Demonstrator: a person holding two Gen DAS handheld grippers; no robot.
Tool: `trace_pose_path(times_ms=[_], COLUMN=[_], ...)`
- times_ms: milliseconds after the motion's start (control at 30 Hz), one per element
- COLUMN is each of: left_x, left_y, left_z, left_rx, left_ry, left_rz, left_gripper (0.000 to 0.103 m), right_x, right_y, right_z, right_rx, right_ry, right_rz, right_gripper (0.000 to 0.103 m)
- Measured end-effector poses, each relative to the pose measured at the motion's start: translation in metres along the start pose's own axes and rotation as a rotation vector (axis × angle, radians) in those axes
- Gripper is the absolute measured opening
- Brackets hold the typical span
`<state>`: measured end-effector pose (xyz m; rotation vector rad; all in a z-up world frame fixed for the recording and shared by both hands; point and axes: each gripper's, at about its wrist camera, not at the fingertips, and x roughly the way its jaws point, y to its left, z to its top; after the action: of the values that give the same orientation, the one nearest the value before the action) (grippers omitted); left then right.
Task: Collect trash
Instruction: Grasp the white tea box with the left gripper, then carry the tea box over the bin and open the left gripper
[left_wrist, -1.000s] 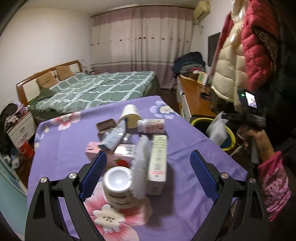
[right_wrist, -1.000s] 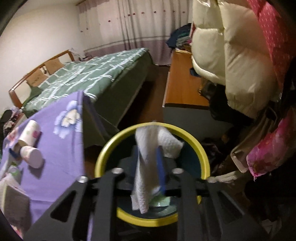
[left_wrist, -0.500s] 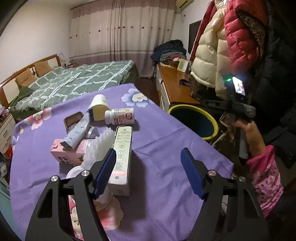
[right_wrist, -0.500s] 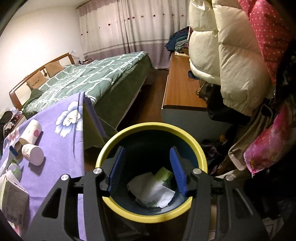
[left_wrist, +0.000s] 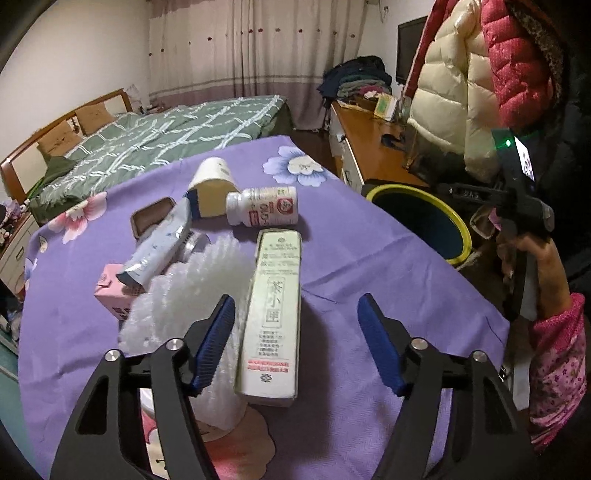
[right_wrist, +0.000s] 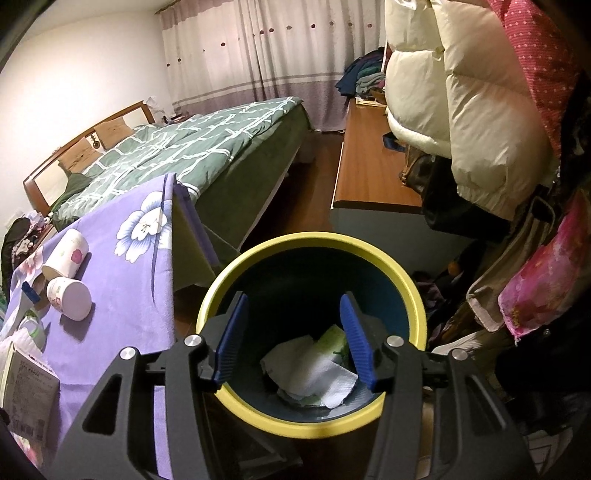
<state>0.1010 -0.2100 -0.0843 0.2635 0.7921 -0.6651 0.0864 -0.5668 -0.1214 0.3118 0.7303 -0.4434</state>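
only the left wrist view shows the trash heap on the purple table (left_wrist: 369, 266): a pink carton (left_wrist: 110, 295), white foam (left_wrist: 199, 280), a long box (left_wrist: 275, 306). the left gripper (left_wrist: 295, 343) is closing around the box, not touching. the right gripper (right_wrist: 293, 338), half wide and empty, hangs over the yellow bin (right_wrist: 314, 424). only this view shows white paper (right_wrist: 314, 373) inside.

The left wrist view looks down close over the purple table (left_wrist: 369, 258), the right wrist view into the yellow-rimmed bin (right_wrist: 258, 258); both show table, bin (left_wrist: 458, 225) and bed (left_wrist: 177, 129).

left gripper (left_wrist: 295, 343) closing, fingers (left_wrist: 216, 341) astride pale green box (left_wrist: 275, 310)
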Motion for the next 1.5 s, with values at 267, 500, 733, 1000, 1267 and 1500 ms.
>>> trace_pose_path(times_ms=[267, 500, 733, 1000, 1267, 1500], left_x=[0.014, 0.013, -0.011, 0.004, 0.057, 0.112], left_y=[-0.001, -0.003, -0.022, -0.063, -0.131, -0.182], left_z=[-0.007, -0.005, 0.012, 0.049, 0.096, 0.128], left_rx=[-0.005, 0.008, 0.03, 0.07, 0.139, 0.174], left_ry=[0.053, 0.049, -0.012, -0.032, -0.021, 0.019], left_rz=[-0.004, 0.028, -0.041, -0.121, -0.207, -0.249], left_gripper=[0.047, 0.031, 0.03, 0.03, 0.03, 0.03], right_x=[0.002, 0.001, -0.009, -0.025, -0.035, -0.033], right_y=[0.003, 0.003, -0.002, -0.02, -0.059, -0.085], right_z=[-0.003, -0.007, -0.009, -0.012, -0.016, -0.02], right_rx=[-0.006, -0.005, 0.003, 0.02, 0.067, 0.107], right_ry=[0.011, 0.014, -0.004, -0.035, -0.053, -0.042], right_rz=[0.009, 0.019, 0.039, 0.033, -0.003, -0.013], right_gripper=[0.05, 0.05, 0.05, 0.05, 0.05, 0.05])
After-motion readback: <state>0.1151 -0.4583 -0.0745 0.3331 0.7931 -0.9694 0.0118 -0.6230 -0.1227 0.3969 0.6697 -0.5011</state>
